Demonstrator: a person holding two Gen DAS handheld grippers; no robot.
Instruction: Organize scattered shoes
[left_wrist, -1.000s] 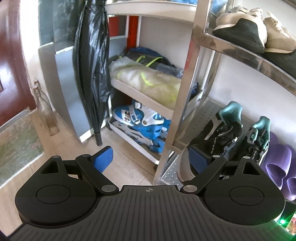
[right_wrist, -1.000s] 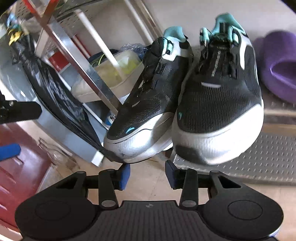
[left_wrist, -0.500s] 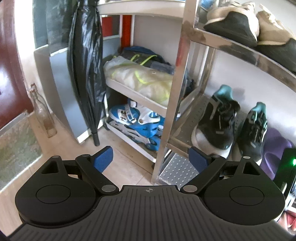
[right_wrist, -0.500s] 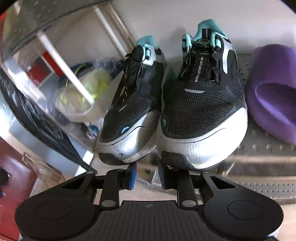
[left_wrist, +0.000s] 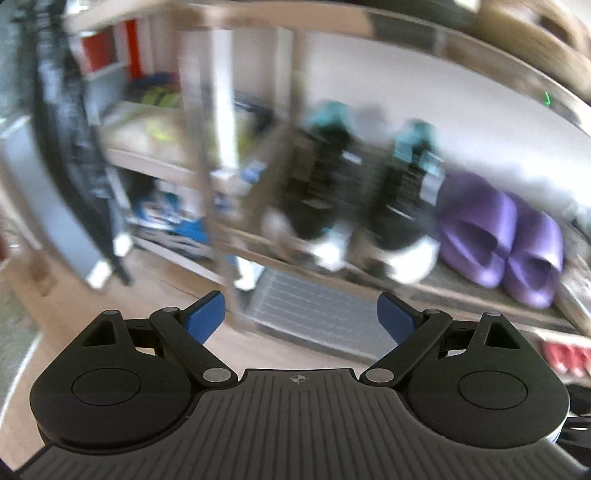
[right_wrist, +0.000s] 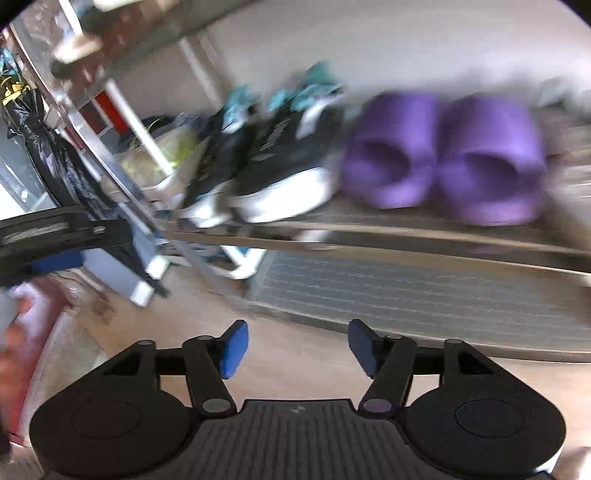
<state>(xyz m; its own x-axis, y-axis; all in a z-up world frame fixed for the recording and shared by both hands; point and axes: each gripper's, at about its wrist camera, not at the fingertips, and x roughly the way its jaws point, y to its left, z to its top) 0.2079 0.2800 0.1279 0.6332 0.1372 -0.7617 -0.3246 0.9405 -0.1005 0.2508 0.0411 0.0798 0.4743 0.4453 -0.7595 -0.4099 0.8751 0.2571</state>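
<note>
Now right tool (right_wrist: 294, 349) opening, sneakers (right_wrist: 266, 166) released

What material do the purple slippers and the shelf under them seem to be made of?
Purple slippers: probably moulded foam or soft rubber; matte, thick, seamless, rounded edges. Shelf: seems bare metal, judging by its shiny front rim; blur hides any finer texture.

A: Daylight, bright, soft shadows. Heavy motion smear beyond both jaws.
B: Only the black gripper bodies nearest the lens stay sharp. Fisheye bends edges; corners go dark.
</note>
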